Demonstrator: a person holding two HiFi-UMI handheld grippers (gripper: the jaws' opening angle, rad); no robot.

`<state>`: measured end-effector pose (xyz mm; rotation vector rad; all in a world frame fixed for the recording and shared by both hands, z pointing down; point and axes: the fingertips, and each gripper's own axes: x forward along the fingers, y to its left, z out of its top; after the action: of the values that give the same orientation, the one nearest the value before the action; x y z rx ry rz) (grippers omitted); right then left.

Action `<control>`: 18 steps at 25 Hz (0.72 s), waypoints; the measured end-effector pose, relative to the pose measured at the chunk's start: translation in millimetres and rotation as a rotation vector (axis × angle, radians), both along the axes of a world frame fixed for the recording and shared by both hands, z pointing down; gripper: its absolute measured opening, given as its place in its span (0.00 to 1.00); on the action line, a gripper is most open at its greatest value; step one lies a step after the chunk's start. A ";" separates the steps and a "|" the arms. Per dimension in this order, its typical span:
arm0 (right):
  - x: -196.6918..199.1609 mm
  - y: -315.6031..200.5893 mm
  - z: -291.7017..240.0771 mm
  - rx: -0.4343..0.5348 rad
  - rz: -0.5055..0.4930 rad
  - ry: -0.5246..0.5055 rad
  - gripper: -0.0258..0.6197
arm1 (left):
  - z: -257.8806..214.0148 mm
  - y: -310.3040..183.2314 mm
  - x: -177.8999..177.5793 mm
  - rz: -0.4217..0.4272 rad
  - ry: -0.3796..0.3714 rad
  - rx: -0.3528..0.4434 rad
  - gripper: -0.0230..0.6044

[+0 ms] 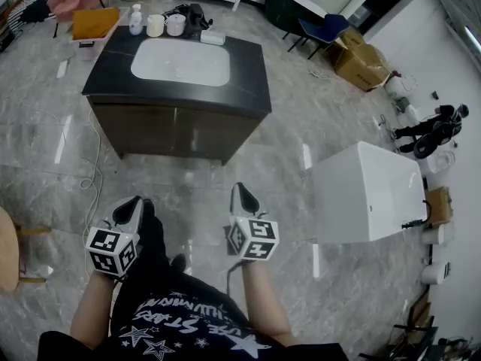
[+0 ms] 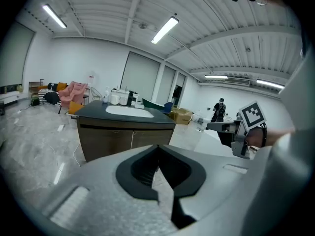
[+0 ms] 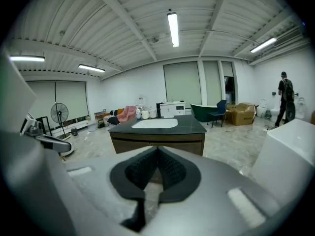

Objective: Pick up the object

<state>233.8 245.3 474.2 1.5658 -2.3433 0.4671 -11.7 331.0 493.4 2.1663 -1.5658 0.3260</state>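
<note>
Left claw [image 1: 135, 200]: closed, the pads meeting at their tips with nothing between them. It is held low in front of the person's body and pointed toward the desk.
Right claw [image 1: 239, 187]: also fully closed and empty. It is held level with the left one, a little apart from it.
Task's thing: not singled out by anything in view. The likely candidates are lined along the far edge of the desk [image 1: 248, 89]: a small clear bottle [image 1: 136, 19], two white cups [image 1: 155, 25], a black item [image 1: 192, 13] and a flat white box [image 1: 213, 37]. All are well apart from both claws.
Step in hand: judged to be the approach, with no reach begun.
Doing it well: the desk should be closed in on first, since the things sit behind the basin [image 1: 180, 61]. One claw should be opened before the reach and brought over the basin, then lowered around a single item so that its neighbours are not knocked.
Surface: a dark, glossy desk top with a white oval basin sunk into it, set on a brown cabinet.
Room: a large bright hall with a grey marble-look floor [image 1: 316, 119], strip lights [image 3: 173, 28] overhead, a white rectangular tub-like block [image 1: 368, 194] to the right, a cardboard box [image 1: 361, 62] beyond it, and a person [image 3: 284, 102] standing far off.
</note>
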 end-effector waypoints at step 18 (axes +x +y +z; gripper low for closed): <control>-60.8 -138.8 -3.2 -0.009 -0.036 -0.041 0.23 | -0.9 -139.0 -49.5 0.035 0.018 -0.004 0.05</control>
<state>173.0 106.6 470.9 1.5212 -2.3925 0.5046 -61.3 191.9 492.5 2.1899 -1.5169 0.3196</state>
